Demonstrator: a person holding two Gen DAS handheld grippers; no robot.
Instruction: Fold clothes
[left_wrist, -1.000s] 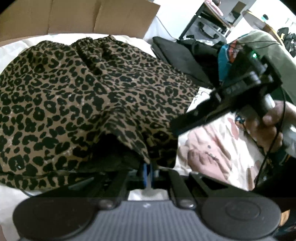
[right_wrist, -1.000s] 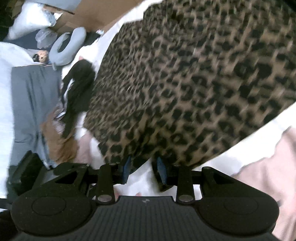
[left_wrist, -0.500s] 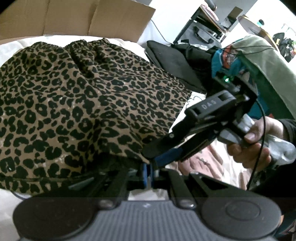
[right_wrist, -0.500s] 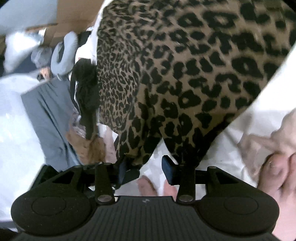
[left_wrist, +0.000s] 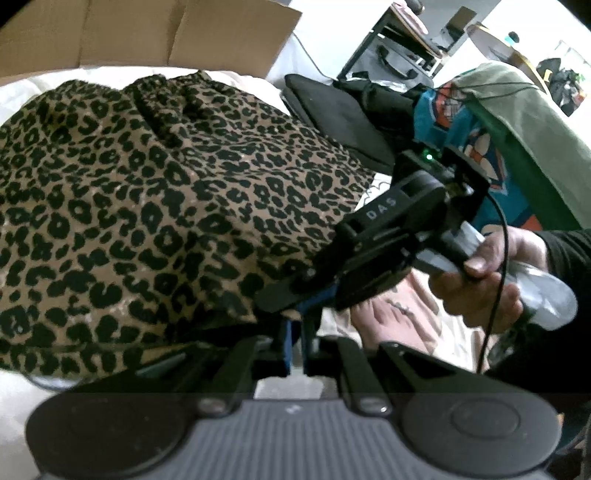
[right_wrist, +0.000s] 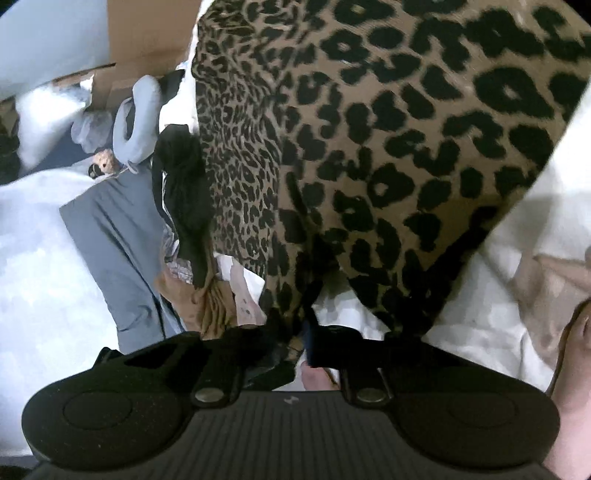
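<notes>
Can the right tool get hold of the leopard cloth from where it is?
Probably yes: the right tool has just closed, seemingly pinching the leopard cloth at its near edge, with nothing in between.

From my left wrist feed, the near hem of the leopard-print garment (left_wrist: 155, 206) ran under my left tool (left_wrist: 294, 341), so I could not see how much cloth sat between its fingers. The right tool (left_wrist: 295, 301) crossed in front and covered the corner it had just closed on. In the right wrist feed, that garment (right_wrist: 388, 147) was smeared by blur and ran off the top edge. The tip of my right tool (right_wrist: 307, 341) was buried in dark folds. A small brown thing (right_wrist: 105, 162) beside the grey pillow (right_wrist: 136, 122) was too small to name. The hand (right_wrist: 576, 387) was cut off at the right edge.
</notes>
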